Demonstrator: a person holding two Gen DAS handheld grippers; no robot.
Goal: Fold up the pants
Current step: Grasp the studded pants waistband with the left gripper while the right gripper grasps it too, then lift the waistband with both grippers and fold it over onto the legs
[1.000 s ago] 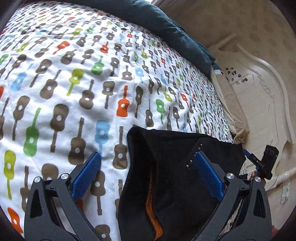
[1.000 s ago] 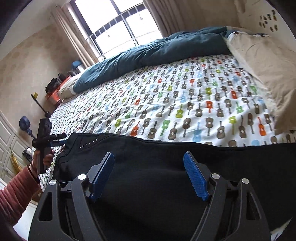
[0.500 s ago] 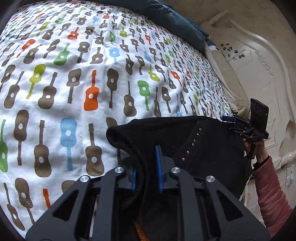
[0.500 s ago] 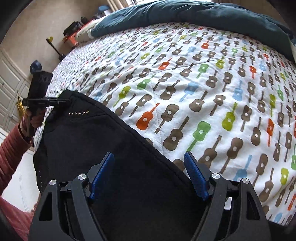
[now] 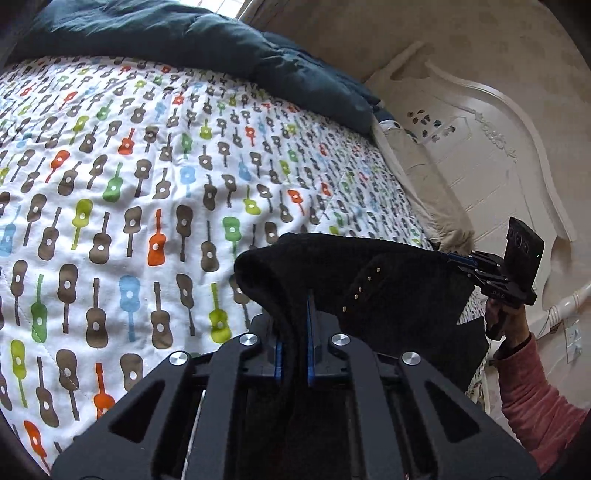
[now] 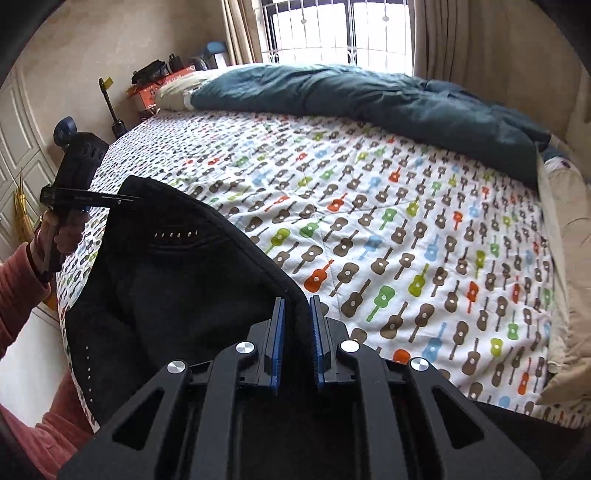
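The black pants (image 5: 388, 280) with a row of small studs are held up above the guitar-print bed cover. My left gripper (image 5: 294, 332) is shut on one corner of their edge. My right gripper (image 6: 296, 328) is shut on the other end of the same edge, and the black pants (image 6: 177, 280) hang stretched between the two. The right gripper also shows in the left wrist view (image 5: 465, 264), clamped on the far corner. The left gripper shows in the right wrist view (image 6: 125, 199), pinching the far corner.
The guitar-print bed cover (image 5: 129, 184) spreads wide ahead. A dark teal duvet (image 6: 369, 96) lies bunched along the far side. A beige pillow (image 6: 569, 280) lies at the right by the white headboard (image 5: 480, 147). A window with curtains (image 6: 332, 33) is behind the bed.
Both grippers went from open to shut on the pants' edge, the left first and the right after it. The pants were lifted off the bed.
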